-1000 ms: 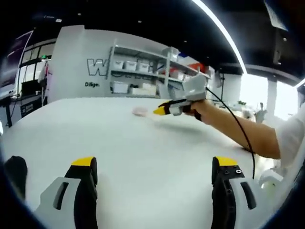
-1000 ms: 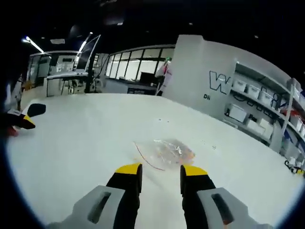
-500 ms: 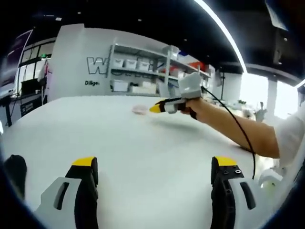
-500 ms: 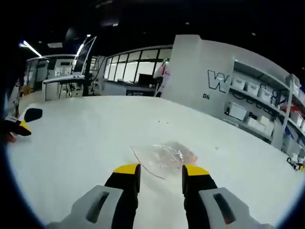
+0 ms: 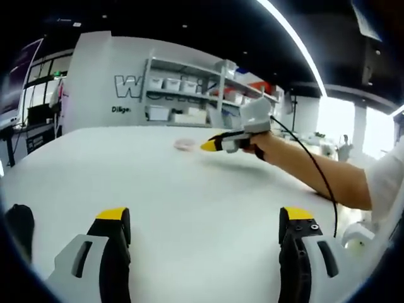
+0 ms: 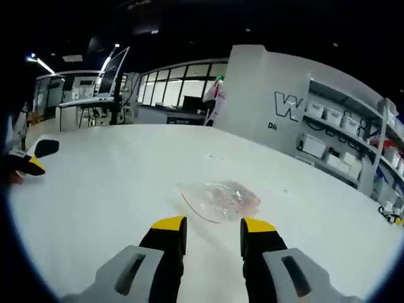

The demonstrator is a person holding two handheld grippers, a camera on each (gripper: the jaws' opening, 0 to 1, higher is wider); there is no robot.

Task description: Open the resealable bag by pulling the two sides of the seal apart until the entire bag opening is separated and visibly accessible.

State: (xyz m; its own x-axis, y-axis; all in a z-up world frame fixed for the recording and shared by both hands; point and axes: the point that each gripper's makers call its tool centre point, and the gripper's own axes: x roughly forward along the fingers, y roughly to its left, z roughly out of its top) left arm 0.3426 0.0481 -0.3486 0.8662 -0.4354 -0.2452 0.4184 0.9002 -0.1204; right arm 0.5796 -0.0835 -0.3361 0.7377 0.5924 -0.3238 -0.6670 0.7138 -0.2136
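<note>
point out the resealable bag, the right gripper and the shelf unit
resealable bag [image 6: 221,201], right gripper view, middle of the clear plastic
right gripper [image 6: 212,225], right gripper view, gap between its yellow tips
shelf unit [image 5: 183,95], left gripper view, shelf with bins

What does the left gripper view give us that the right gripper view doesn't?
Left gripper view: the right gripper from outside, held in a person's hand, its cable trailing along the forearm, with the bag just past its tip. Right gripper view: the bag close up, clear with a red seal edge, lying flat just ahead of the right gripper's open fingers, plus the left gripper's tip at the left edge. Shared: the white table and the wall shelves.
</note>
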